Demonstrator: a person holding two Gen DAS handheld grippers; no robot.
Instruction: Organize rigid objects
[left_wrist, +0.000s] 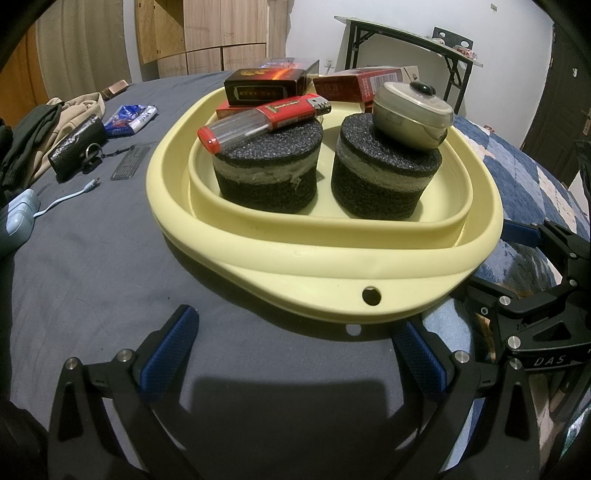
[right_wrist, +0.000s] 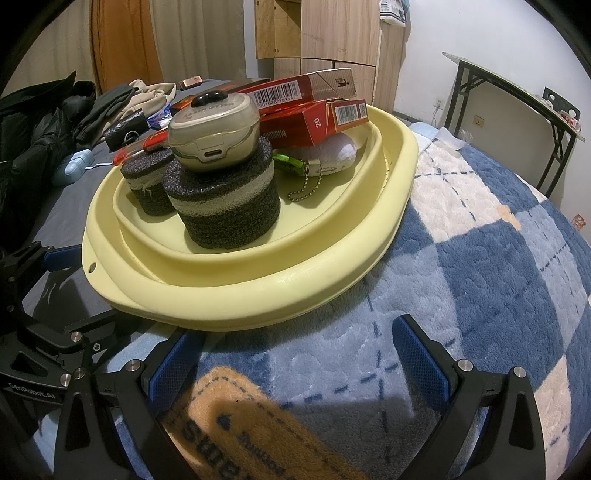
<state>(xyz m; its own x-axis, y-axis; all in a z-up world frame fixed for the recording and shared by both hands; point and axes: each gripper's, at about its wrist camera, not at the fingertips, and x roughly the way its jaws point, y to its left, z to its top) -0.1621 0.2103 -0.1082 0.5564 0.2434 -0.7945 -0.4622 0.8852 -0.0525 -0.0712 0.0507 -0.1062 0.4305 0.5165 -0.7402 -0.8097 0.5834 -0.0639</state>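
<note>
A pale yellow basin (left_wrist: 258, 258) (right_wrist: 295, 291) lies on the bed and holds two black foam cylinders. A red lighter (left_wrist: 291, 110) and a clear tube with a red cap (left_wrist: 229, 129) rest on the left cylinder (left_wrist: 266, 177). A beige earbud case (left_wrist: 412, 112) (right_wrist: 214, 129) sits on the right cylinder (left_wrist: 384, 177) (right_wrist: 225, 206). Cigarette boxes (left_wrist: 269, 83) (right_wrist: 317, 107) are stacked at the back, over a white pouch (right_wrist: 332, 151). My left gripper (left_wrist: 291, 354) is open in front of the basin's rim. My right gripper (right_wrist: 295, 354) is open over the blue blanket, empty.
On the grey sheet to the left lie a black pouch with a key ring (left_wrist: 77, 147), a blue packet (left_wrist: 129, 118), a cable (left_wrist: 66, 199) and clothes (left_wrist: 44, 125). A folding table (right_wrist: 517, 110) stands at the right wall. The blue checked blanket (right_wrist: 480, 258) covers the right side.
</note>
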